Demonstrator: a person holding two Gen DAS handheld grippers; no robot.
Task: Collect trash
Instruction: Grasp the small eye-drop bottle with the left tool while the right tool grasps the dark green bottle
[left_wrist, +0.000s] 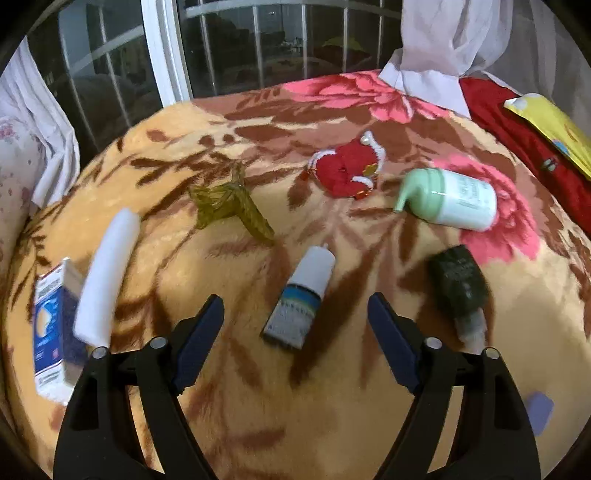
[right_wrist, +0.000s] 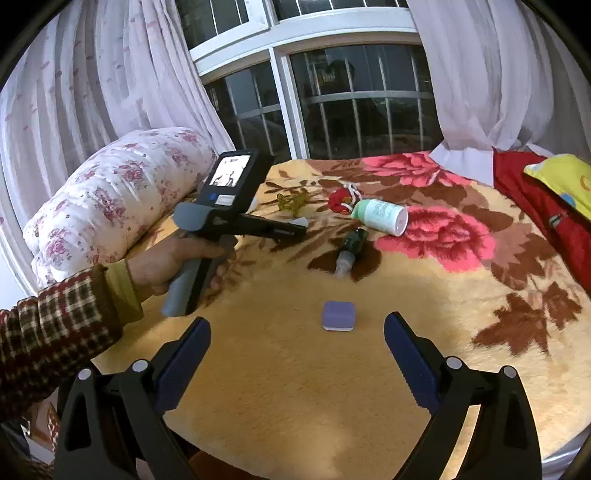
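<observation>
A bed is covered by a floral blanket (left_wrist: 258, 387) in tan, brown and pink. Trash is scattered across it.

Left tool (left_wrist: 295, 317): seen from its own camera, jaws partly apart, nothing gripped. A small dropper bottle (left_wrist: 301, 295) lies on the blanket just ahead, between the two fingertips but not touched by either pad. In the right wrist view the left tool (right_wrist: 295, 227) is held in a hand (right_wrist: 173, 258) with a plaid sleeve (right_wrist: 55, 325), pointed over the blanket.

Right tool (right_wrist: 297, 332): jaws spread wide, empty. A small purple box (right_wrist: 339, 315) sits on the blanket just ahead, between the fingertips, apart from both.

Other items in the left wrist view:
- white tube (left_wrist: 107, 273), lying at left, partly over a blue-white carton (left_wrist: 50, 328)
- crumpled olive wrapper (left_wrist: 231, 203), mid-left
- red cloth piece (left_wrist: 347, 170) with white trim, farther back
- green-white bottle (left_wrist: 448, 197) on its side, right of the red piece
- dark bottle (left_wrist: 460, 288) on its side, blurred, near the right finger

The green-white bottle (right_wrist: 382, 216) and dark bottle (right_wrist: 349, 247) are also seen from the right wrist, well ahead of the purple box.

A floral pillow (right_wrist: 110, 203) is at the left bed edge. Curtains (right_wrist: 92, 74) and a barred window (right_wrist: 351, 103) are behind. A red cloth (right_wrist: 535, 206) with a yellow pack (right_wrist: 565, 177) lies at far right.
</observation>
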